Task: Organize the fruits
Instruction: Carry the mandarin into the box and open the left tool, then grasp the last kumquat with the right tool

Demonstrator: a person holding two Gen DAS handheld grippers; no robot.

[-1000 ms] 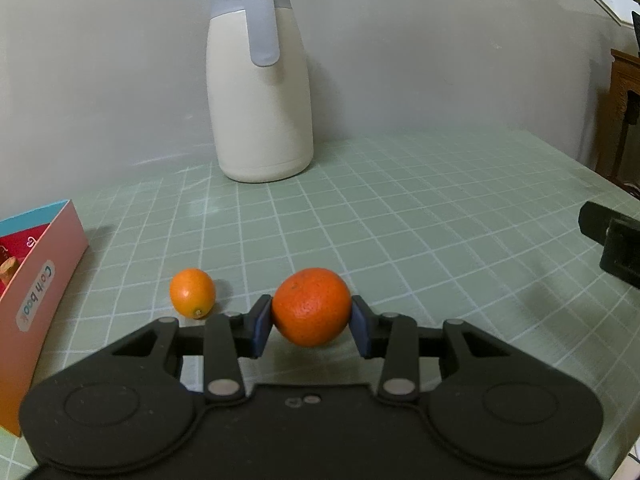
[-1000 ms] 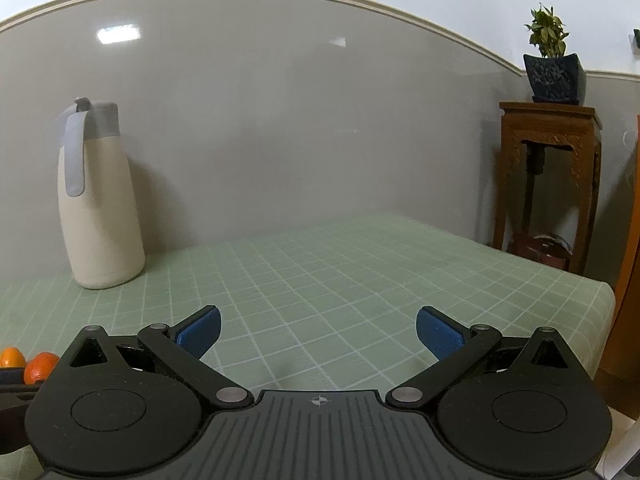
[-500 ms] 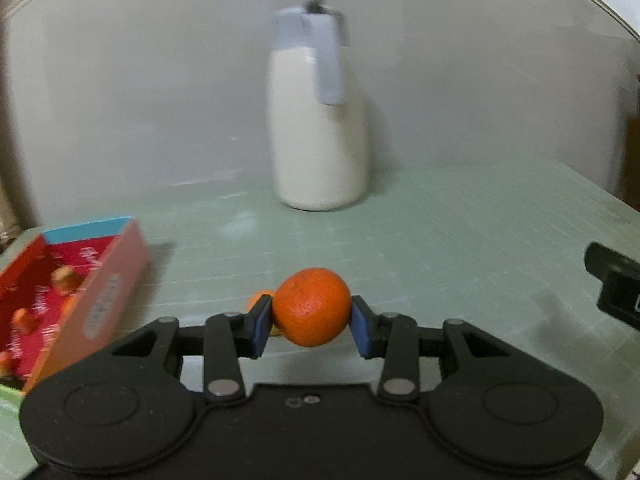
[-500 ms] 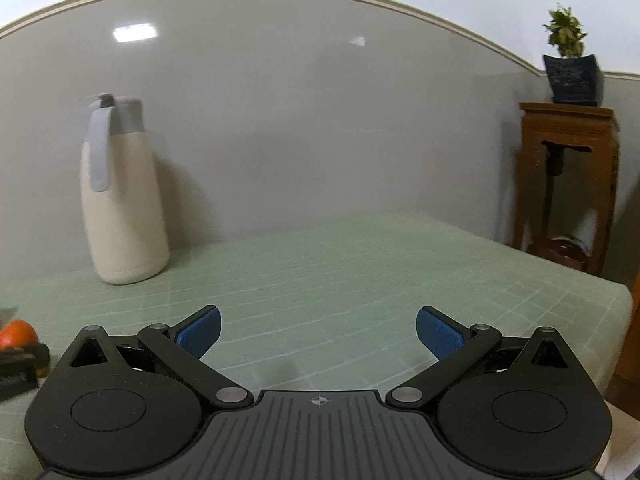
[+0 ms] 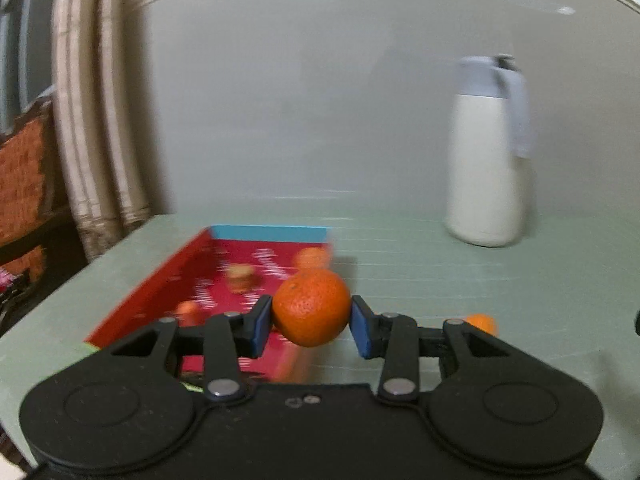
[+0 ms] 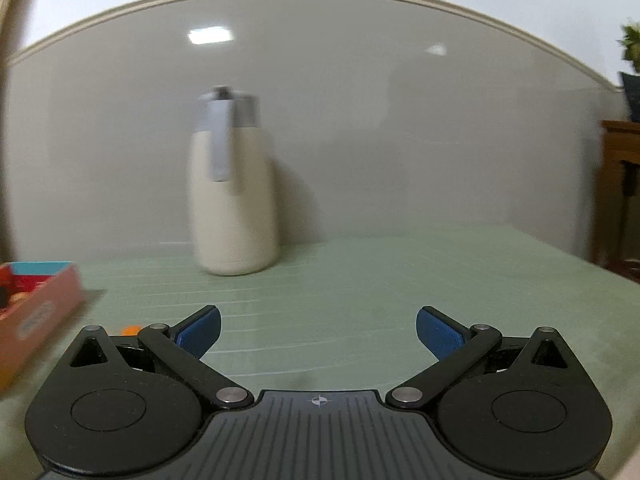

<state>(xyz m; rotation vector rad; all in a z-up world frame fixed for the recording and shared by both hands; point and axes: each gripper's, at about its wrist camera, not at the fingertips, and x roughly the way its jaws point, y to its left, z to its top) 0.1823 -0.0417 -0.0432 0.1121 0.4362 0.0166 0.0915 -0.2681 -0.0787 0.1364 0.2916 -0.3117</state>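
Note:
My left gripper (image 5: 311, 327) is shut on an orange (image 5: 310, 306) and holds it above the near right edge of a red box with a blue end wall (image 5: 270, 233). Several small fruits lie blurred inside the box. A small orange fruit (image 5: 481, 322) lies on the table to the right, behind the gripper's right arm. My right gripper (image 6: 318, 329) is open and empty above the green table. The box (image 6: 44, 300) shows at the left of the right wrist view, with a bit of the small fruit (image 6: 131, 330) behind the left finger.
A cream jug with a grey lid (image 5: 487, 168) stands at the back of the green checked table (image 5: 520, 280); it also shows in the right wrist view (image 6: 232, 200). Curtains (image 5: 96, 120) hang at the left past the table edge. A wooden stand (image 6: 620, 184) is at the right.
My left gripper has swung left with the orange, from beside the small fruit to over the red box. The right gripper has also turned left; the jug now sits near its centre.

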